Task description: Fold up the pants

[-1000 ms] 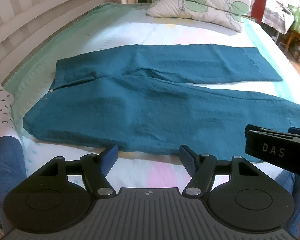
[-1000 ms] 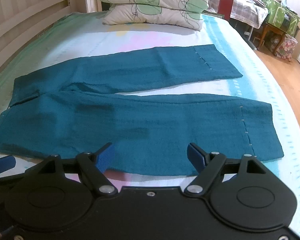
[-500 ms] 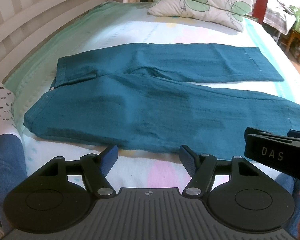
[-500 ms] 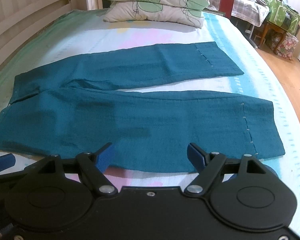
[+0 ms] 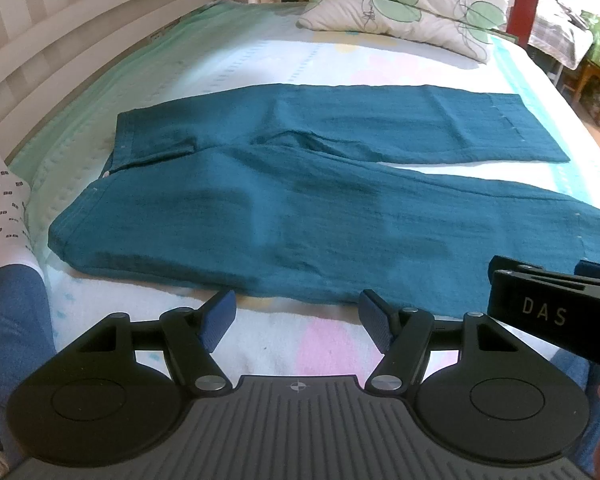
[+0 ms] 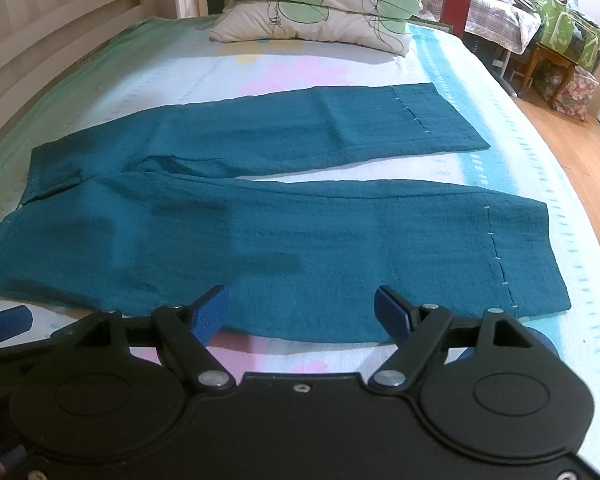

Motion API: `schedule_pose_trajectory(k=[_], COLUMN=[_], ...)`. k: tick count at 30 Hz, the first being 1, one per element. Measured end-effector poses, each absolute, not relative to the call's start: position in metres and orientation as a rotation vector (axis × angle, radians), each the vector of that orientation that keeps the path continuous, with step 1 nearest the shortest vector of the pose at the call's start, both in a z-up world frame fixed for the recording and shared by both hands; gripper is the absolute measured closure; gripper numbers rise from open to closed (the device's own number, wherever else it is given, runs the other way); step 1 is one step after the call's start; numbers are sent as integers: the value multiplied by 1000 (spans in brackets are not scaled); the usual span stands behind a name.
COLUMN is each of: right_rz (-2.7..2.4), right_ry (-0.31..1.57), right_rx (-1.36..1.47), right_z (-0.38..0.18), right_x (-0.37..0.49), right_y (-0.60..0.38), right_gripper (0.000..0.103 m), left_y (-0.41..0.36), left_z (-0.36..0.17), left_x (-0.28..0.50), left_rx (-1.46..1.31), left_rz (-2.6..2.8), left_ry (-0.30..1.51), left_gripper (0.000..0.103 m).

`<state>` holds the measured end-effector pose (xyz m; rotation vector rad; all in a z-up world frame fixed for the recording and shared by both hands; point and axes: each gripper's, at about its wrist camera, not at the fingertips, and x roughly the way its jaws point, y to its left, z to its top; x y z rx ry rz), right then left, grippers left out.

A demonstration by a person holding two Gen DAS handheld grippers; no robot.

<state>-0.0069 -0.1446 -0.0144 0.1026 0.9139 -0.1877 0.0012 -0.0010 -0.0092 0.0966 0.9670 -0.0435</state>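
Note:
Teal pants (image 5: 308,216) lie flat on the bed, waistband to the left, both legs spread apart toward the right. They also show in the right wrist view (image 6: 284,232). My left gripper (image 5: 296,316) is open and empty, hovering just short of the near edge of the pants below the hip. My right gripper (image 6: 302,312) is open and empty over the near edge of the near leg. The right gripper's body (image 5: 556,312) shows at the right of the left wrist view.
Two leaf-print pillows (image 6: 312,8) are stacked at the head of the bed. A white slatted bed frame (image 5: 60,40) runs along the left. A person's socked leg (image 5: 8,208) lies at the left edge. A wooden floor and furniture (image 6: 560,64) are to the right.
Both grippers have eased slightly back and up from the pants; the near edge sits a little farther from the fingers. Both stay open.

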Motion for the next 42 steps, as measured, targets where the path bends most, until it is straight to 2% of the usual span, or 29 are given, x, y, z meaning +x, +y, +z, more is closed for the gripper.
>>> schedule_pose_trajectory(k=[16,35,40,42], right_rz=[-178,-163,-143,-143], right_ry=[927,1028,1038,1028], right_rx=[102,112,104,110], right_z=[-18,-44,-51,-51], right_x=[-6,24,45,59], right_y=[-140,-145,-153,-162], right_gripper=[22,23,35,36], left_y=[2,4,8,12], left_z=[-12,-38,-42,-41], left_x=[4,34,55,72], left_rx=[93,100,97,82], left_rz=[-40,-34,-25,-24], left_ry=[983,1081,1089,1085], left_gripper=[36,36,37,37])
